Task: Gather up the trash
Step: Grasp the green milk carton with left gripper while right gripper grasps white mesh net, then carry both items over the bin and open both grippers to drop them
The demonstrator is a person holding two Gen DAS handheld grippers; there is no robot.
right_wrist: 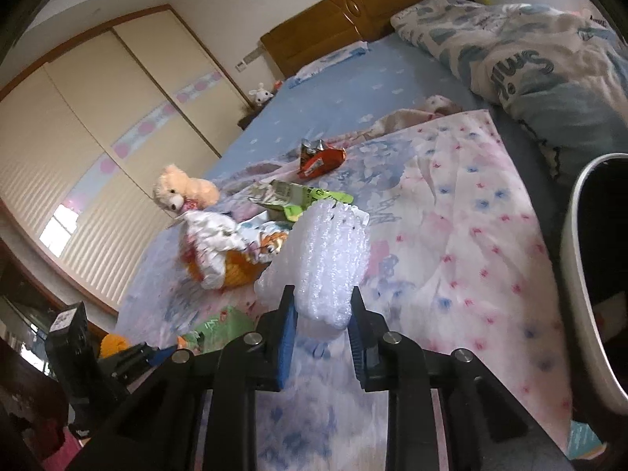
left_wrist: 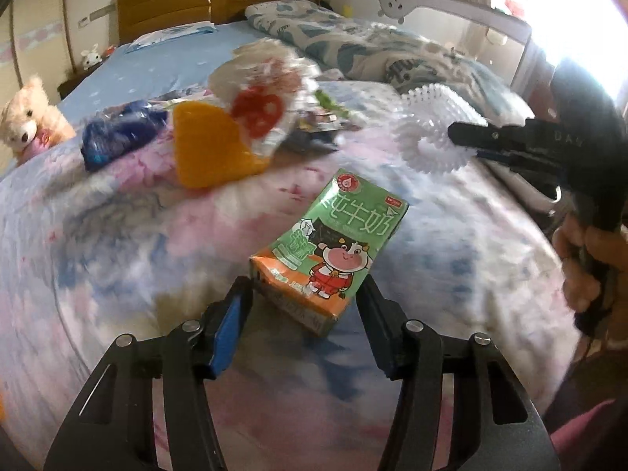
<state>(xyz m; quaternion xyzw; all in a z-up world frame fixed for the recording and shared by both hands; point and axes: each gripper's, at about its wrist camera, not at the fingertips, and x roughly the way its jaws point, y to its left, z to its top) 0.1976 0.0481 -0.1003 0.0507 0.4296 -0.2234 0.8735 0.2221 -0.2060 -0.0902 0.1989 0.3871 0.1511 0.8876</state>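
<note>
Left wrist view: the left gripper (left_wrist: pixel 304 294) angles down over the bed (left_wrist: pixel 117 274), its jaws pinching the near end of a green milk carton (left_wrist: pixel 333 251) lying on the floral quilt.

Right wrist view: the right gripper (right_wrist: pixel 322 314) tilts downward, jaws clamped on white bubble wrap (right_wrist: pixel 333 259) raised off the bed, beside a bin (right_wrist: pixel 581 274).

Bed (left_wrist: pixel 129 66): blue sheet, wooden headboard, pink-blue floral blanket (left_wrist: pixel 117 243) over near half. On blanket: green milk carton (left_wrist: pixel 333 243), orange foam piece (left_wrist: pixel 208 149) under clear plastic bag (left_wrist: pixel 267 78), blue wrapper (left_wrist: pixel 117 133), red snack wrapper (right_wrist: pixel 320 159), green snack packet (right_wrist: pixel 302 196). Teddy bear (left_wrist: pixel 27 117) at blanket's left edge. Rumpled duvet (left_wrist: pixel 373 51) along right side, pillow (left_wrist: pixel 172 33) by headboard.
</note>
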